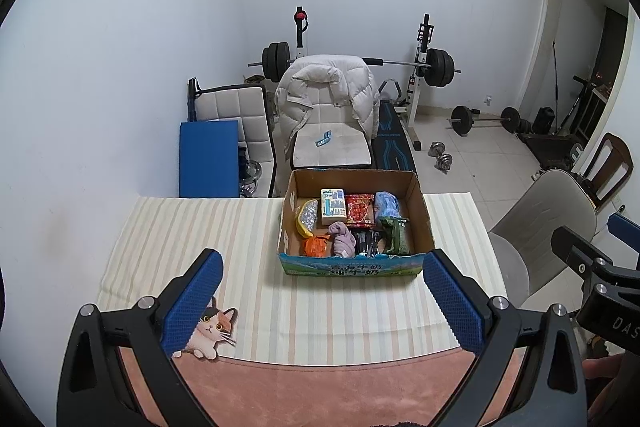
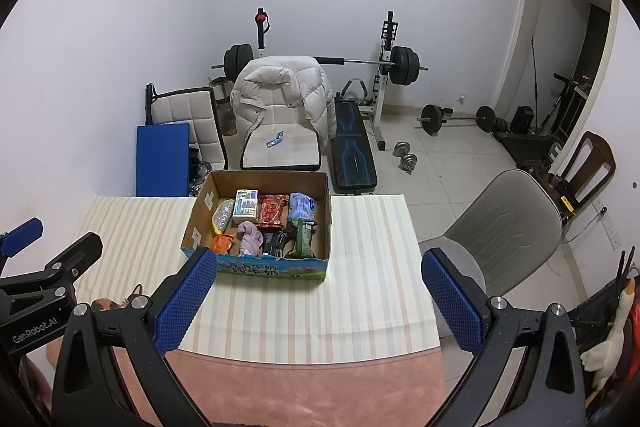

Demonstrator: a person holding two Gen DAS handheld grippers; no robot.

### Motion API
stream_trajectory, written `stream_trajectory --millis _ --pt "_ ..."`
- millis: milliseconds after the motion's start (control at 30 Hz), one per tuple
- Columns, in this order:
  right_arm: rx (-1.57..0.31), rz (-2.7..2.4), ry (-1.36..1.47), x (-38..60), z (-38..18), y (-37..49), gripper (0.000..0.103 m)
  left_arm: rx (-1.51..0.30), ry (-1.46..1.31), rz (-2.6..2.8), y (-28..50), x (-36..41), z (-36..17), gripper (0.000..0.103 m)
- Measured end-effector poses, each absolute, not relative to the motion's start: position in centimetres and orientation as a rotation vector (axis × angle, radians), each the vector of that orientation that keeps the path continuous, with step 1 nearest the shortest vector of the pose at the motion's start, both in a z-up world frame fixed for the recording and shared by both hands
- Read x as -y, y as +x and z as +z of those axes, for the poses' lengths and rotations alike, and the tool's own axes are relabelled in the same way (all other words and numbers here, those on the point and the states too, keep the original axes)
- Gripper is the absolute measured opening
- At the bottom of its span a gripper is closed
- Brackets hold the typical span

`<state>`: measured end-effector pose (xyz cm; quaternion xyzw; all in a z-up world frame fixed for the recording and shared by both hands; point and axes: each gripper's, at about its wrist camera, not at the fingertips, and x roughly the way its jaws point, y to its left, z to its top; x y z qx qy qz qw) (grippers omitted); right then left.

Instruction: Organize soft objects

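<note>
An open cardboard box stands at the table's far edge. Inside lie a purple cloth, an orange soft item, a yellow pouch, a white-blue pack, a red packet, a blue packet, a green item and a black packet. My left gripper is open and empty, above the table before the box. My right gripper is open and empty, to its right.
A striped cloth covers the table over a pink mat. A cat sticker lies near the front left. A grey chair stands right of the table. A chair with a white jacket and weights stand behind.
</note>
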<state>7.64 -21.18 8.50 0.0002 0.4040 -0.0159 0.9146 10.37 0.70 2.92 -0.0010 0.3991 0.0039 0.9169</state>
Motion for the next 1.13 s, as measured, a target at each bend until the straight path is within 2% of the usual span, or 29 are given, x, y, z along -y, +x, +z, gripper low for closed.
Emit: stream_trajectory --millis 1133 --pt "-0.821 -0.034 0.002 20.71 9.13 7.26 0.103 -0.795 -0.01 0.004 10.08 -1.39 3.02 0.102"
